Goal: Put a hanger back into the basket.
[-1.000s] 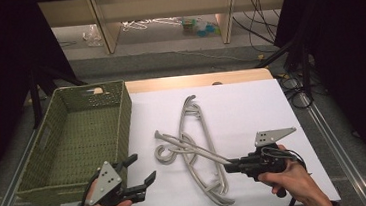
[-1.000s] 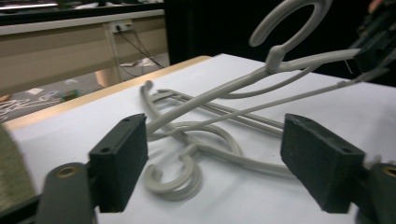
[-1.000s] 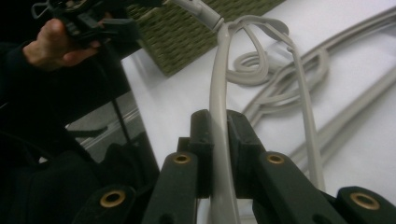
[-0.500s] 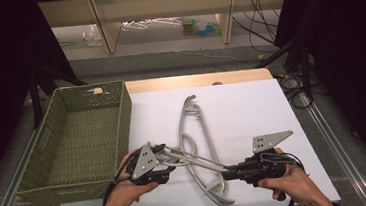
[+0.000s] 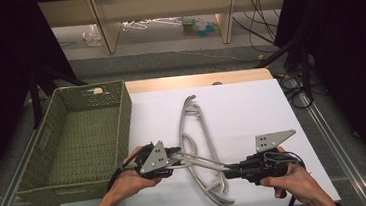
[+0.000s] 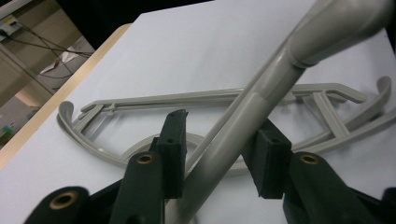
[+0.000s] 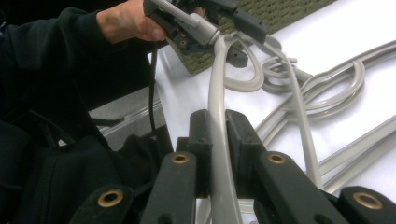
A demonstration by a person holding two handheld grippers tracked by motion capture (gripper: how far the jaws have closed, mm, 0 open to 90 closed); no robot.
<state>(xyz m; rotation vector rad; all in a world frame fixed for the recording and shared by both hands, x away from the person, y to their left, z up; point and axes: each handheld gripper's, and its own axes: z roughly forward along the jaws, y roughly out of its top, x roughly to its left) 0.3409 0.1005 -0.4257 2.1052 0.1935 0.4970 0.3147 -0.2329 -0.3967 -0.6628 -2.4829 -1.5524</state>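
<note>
Now we hold one grey hanger (image 5: 203, 160) slantwise across the frame's lower middle: right gripper (image 5: 232, 171) clamped on its arm, left gripper (image 5: 176, 159) just closing narrow around its neck, one pad apart.

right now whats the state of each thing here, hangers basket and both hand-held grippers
upper hanger: lifted at an angle, crossing the other hanger
lower hanger: lying flat on the white tabletop
green basket: upright, looks empty
left hand-held gripper: jaws have just been closing around the upper hanger's neck, one pad not yet touching
right hand-held gripper: shut on the upper hanger's arm
</note>
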